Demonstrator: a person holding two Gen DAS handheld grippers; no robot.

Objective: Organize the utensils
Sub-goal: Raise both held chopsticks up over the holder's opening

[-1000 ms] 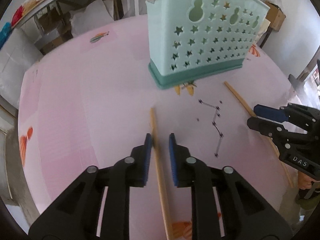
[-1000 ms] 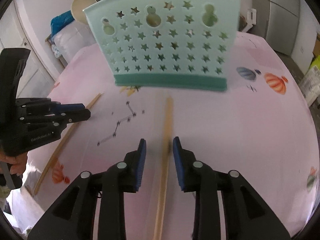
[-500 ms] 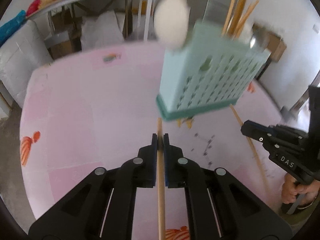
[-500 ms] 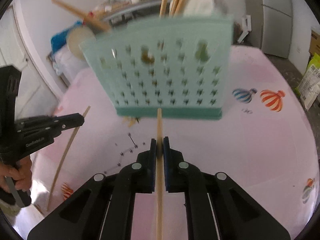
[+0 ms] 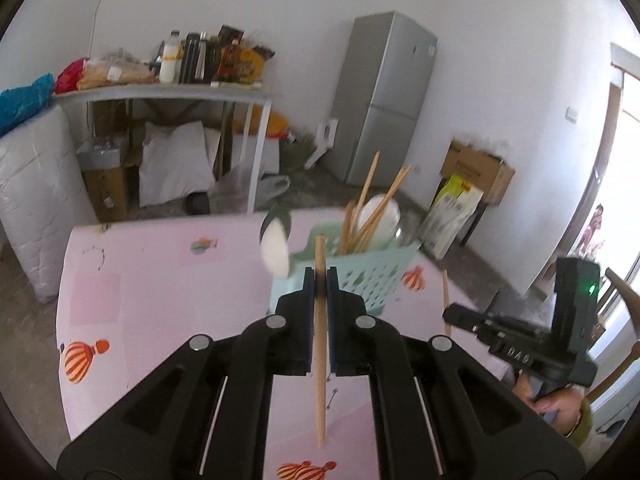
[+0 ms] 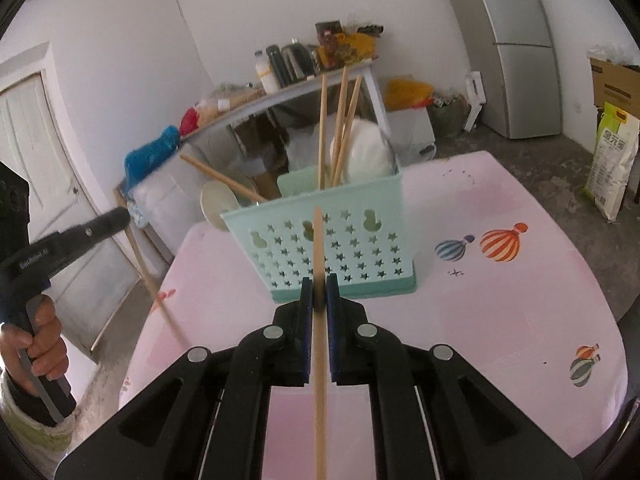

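My left gripper (image 5: 320, 280) is shut on a wooden chopstick (image 5: 319, 344) and holds it lifted above the pink table (image 5: 160, 292), short of the teal star-pattern basket (image 5: 376, 276). My right gripper (image 6: 319, 286) is shut on another wooden chopstick (image 6: 319, 352), raised in front of the same basket (image 6: 332, 248). The basket holds several chopsticks (image 6: 340, 128) and white spoons (image 6: 366, 152). The right gripper also shows in the left wrist view (image 5: 450, 315), with its chopstick (image 5: 445, 292). The left gripper also shows in the right wrist view (image 6: 116, 216), with its chopstick (image 6: 154, 292).
The pink tablecloth has balloon prints (image 6: 500, 244). Behind the table stand a grey shelf table with bottles (image 5: 192, 64), a fridge (image 5: 384, 96), cardboard boxes (image 5: 476, 168) and a rice bag (image 6: 612, 160). A door (image 6: 36, 160) is at the left.
Both grippers closed on the chopsticks lying on the table, then lifted them clear of it. Both views tilted up, so the basket now looks farther off and the room shows behind it.
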